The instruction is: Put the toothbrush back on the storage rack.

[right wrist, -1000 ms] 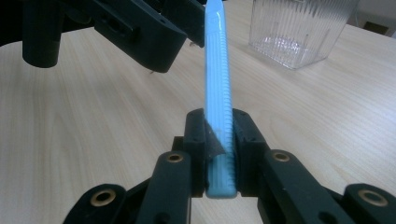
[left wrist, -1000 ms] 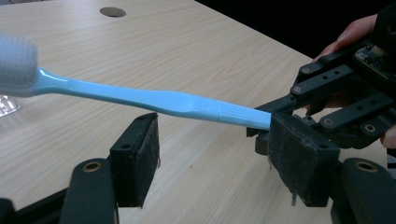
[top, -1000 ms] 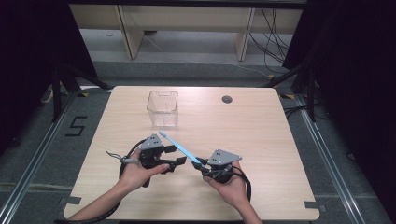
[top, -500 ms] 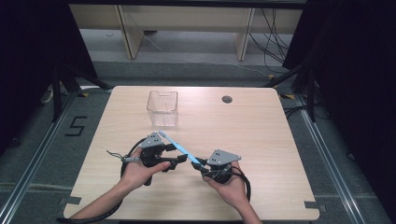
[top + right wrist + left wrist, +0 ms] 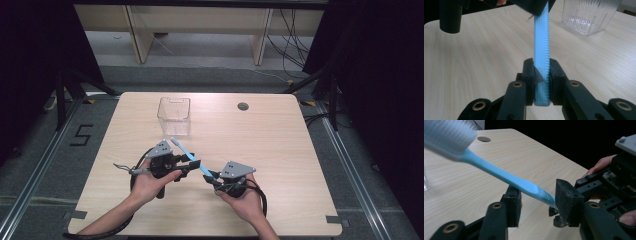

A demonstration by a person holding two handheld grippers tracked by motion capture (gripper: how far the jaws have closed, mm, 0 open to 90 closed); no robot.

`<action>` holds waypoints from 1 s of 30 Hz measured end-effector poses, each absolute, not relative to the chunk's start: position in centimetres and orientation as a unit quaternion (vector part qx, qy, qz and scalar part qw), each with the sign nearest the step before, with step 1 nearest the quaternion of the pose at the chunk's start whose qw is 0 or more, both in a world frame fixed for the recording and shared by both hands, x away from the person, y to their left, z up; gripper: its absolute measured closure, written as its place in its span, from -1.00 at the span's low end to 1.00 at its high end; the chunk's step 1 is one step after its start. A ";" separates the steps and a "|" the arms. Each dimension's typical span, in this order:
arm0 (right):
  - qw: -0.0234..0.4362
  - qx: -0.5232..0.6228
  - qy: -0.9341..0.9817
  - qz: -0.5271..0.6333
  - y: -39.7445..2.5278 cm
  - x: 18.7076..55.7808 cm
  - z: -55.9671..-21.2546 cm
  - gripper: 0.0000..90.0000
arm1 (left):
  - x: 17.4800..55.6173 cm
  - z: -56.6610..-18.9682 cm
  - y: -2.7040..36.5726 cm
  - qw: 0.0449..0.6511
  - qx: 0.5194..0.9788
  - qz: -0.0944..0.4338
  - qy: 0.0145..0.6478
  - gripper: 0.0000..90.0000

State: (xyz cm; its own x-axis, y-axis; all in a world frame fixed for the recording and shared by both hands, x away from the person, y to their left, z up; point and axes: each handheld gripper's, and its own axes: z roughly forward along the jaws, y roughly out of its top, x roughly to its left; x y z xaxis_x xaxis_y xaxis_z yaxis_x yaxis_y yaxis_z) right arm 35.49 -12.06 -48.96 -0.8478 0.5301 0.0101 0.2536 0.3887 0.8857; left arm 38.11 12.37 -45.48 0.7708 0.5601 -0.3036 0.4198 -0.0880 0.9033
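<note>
Blue plastic toothbrush (image 5: 190,155) hangs in mid-air over the near half of the worktop (image 5: 280,145), slanting from its bristle head at about 10 o'clock down to its handle end at 4 o'clock in the high view. Right claw (image 5: 214,178) is clenched on that handle end; the right gripper view shows both black pads pressed flat against the ribbed blue handle (image 5: 541,62), which rises straight up toward 12 o'clock. Left claw (image 5: 192,165) sits released, its jaws spread wide to either side of the shaft; in the left gripper view the handle (image 5: 524,186) passes between them, close to the right-hand pad, though contact there is hard to judge. The blurred bristle head (image 5: 447,137) looms at 10 o'clock in that view. Clear ribbed plastic container (image 5: 174,114) stands upright on the worktop, off at 12 o'clock from the left claw, well apart from the toothbrush. A round hole (image 5: 243,106) sits in the worktop toward its far edge.
</note>
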 end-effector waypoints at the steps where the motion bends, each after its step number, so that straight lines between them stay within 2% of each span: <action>1: 0.136 0.238 0.823 0.497 -12.0 35.5 -49.0 0.74 | 38.1 -45.5 12.4 0.587 0.735 0.060 0.333 0.37; 6: 0.138 0.231 0.826 0.495 -11.5 35.4 -49.3 0.74 | 37.7 -44.9 12.2 0.603 0.731 0.054 0.313 0.58; 12: 0.131 0.228 0.831 0.489 -10.9 35.3 -49.5 0.72 | 37.3 -44.6 12.0 0.612 0.730 0.041 0.303 0.72; 15: 0.139 0.223 0.830 0.492 -10.7 35.4 -49.6 0.59 | 37.0 -44.4 11.9 0.615 0.730 0.035 0.295 0.82; 19: 0.137 0.232 0.827 0.493 -10.6 35.4 -49.6 0.46 | 36.8 -44.1 12.0 0.619 0.730 0.043 0.287 0.84; 21: 0.133 0.238 0.828 0.490 -10.7 35.3 -49.6 0.30 | 36.9 -43.8 12.3 0.617 0.731 0.051 0.288 0.84; 30: 0.158 0.239 0.823 0.491 -11.3 35.4 -49.0 0.17 | 37.1 -43.2 13.1 0.606 0.734 0.076 0.297 0.84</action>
